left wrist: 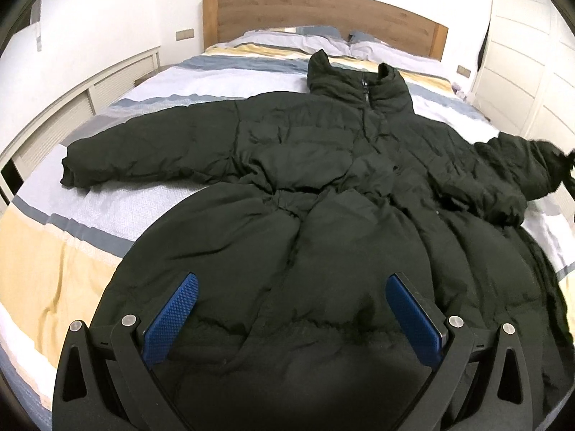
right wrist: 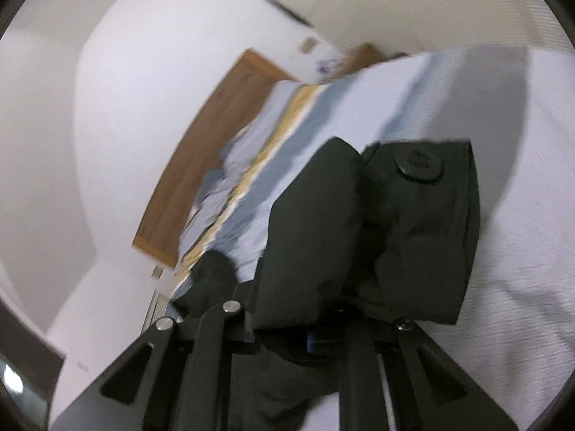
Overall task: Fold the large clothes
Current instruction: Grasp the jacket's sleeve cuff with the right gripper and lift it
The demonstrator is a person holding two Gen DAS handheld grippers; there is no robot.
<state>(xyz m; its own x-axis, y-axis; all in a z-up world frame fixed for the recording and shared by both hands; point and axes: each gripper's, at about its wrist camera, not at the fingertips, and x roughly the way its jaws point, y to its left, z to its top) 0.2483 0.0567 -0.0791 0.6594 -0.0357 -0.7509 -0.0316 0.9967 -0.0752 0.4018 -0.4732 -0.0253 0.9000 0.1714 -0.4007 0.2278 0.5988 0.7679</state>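
Observation:
A large black puffer jacket (left wrist: 316, 165) lies front up on the striped bed (left wrist: 72, 251), collar toward the headboard. Its left sleeve (left wrist: 143, 151) is stretched flat across the cover. My left gripper (left wrist: 291, 283) hovers open over the hem, its blue pads (left wrist: 172, 319) wide apart with only fabric below them. The other sleeve (left wrist: 517, 165) is raised off the bed at the right edge. In the blurred right wrist view my right gripper (right wrist: 316, 337) is shut on that sleeve's cuff (right wrist: 413, 222), which bunches up in front of the jaws and hides the pads.
A wooden headboard (left wrist: 305, 10) and pillows (left wrist: 287, 39) stand at the far end. Low slatted cabinets (left wrist: 72, 107) run along the left wall. White wardrobe doors (left wrist: 532, 54) stand close on the right. Bare bedcover shows left of the jacket.

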